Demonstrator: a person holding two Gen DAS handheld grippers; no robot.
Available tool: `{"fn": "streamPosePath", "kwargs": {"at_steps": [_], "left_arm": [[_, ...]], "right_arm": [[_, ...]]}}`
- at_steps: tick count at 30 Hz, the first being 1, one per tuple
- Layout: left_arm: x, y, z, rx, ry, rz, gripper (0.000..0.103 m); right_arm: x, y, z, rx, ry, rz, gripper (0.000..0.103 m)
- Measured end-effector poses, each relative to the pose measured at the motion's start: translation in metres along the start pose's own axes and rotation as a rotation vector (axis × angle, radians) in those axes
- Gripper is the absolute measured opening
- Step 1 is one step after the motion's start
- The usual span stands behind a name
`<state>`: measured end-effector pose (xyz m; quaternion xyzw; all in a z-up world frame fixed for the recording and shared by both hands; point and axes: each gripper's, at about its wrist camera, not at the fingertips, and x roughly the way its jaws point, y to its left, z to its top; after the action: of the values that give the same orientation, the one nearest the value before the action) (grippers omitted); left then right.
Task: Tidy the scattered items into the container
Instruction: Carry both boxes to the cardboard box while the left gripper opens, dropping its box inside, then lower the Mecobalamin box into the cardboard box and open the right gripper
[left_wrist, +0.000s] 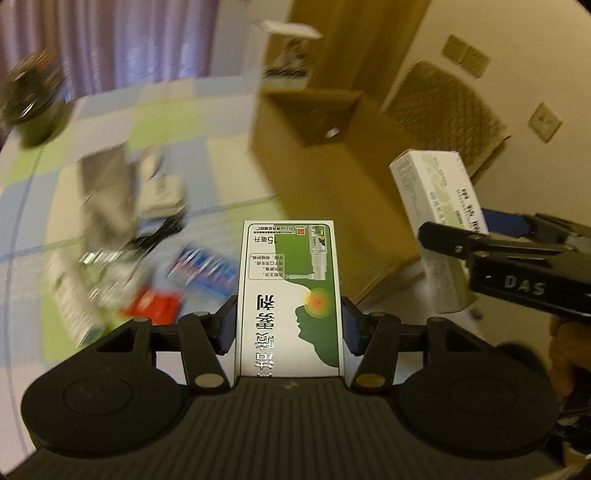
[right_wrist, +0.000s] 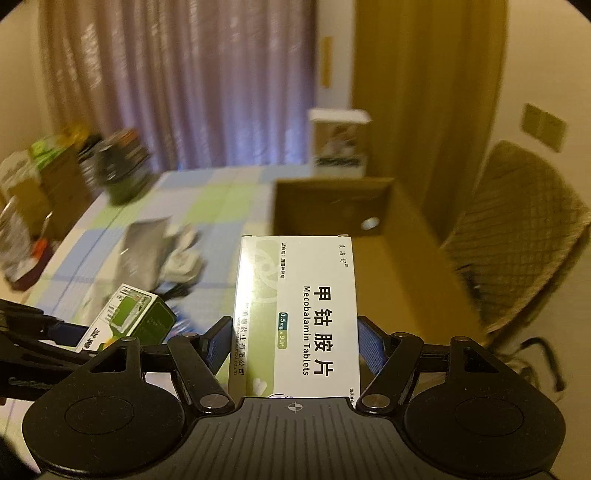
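Both grippers are clamping medicine boxes just short of the open cardboard box (left_wrist: 332, 177): the left gripper (left_wrist: 288, 328) is gripping a green-and-white box (left_wrist: 290, 295), the right gripper (right_wrist: 291, 343) a tablet box (right_wrist: 299, 314).

Open-topped cardboard box (right_wrist: 332, 206) ahead, unobstructed above; clutter (left_wrist: 147, 258) on the left.

Green-white box (left_wrist: 290, 295), Mecobalamin box (right_wrist: 299, 314) held near carton (left_wrist: 332, 177).

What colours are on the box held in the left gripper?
White and green, with a red-and-yellow spot; the spray box shows best in the left wrist view.
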<state>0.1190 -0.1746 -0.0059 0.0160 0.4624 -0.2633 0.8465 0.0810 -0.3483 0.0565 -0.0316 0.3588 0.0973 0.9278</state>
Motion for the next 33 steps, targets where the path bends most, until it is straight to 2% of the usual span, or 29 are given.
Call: {"fn": "streamPosePath", "kwargs": {"at_steps": [7,15,16,18,23,33], "left_arm": [[0.036,-0.059,0.049,0.031,-0.044,-0.032,0.05],[0.083,-0.087,0.074,0.003,-0.032,-0.071,0.05],[0.086,-0.087,0.076,-0.002,-0.032,-0.077,0.051],[0.088,-0.084,0.078,-0.02,-0.04,-0.073,0.067],[0.081,-0.069,0.076,-0.009,-0.058,-0.022,0.067],[0.062,-0.039,0.05,-0.076,-0.049,0.004,0.068]], "right_arm": [[0.009,-0.064,0.022,0.027,-0.025,-0.068,0.073],[0.021,-0.103,0.025,0.069,-0.017,-0.094,0.073],[0.023,-0.105,0.025,0.074,-0.016,-0.093,0.073],[0.027,-0.109,0.024,0.084,-0.014,-0.088,0.073],[0.037,-0.114,0.022,0.096,-0.007,-0.073,0.073],[0.046,-0.107,0.02,0.102,0.017,-0.036,0.073]]}}
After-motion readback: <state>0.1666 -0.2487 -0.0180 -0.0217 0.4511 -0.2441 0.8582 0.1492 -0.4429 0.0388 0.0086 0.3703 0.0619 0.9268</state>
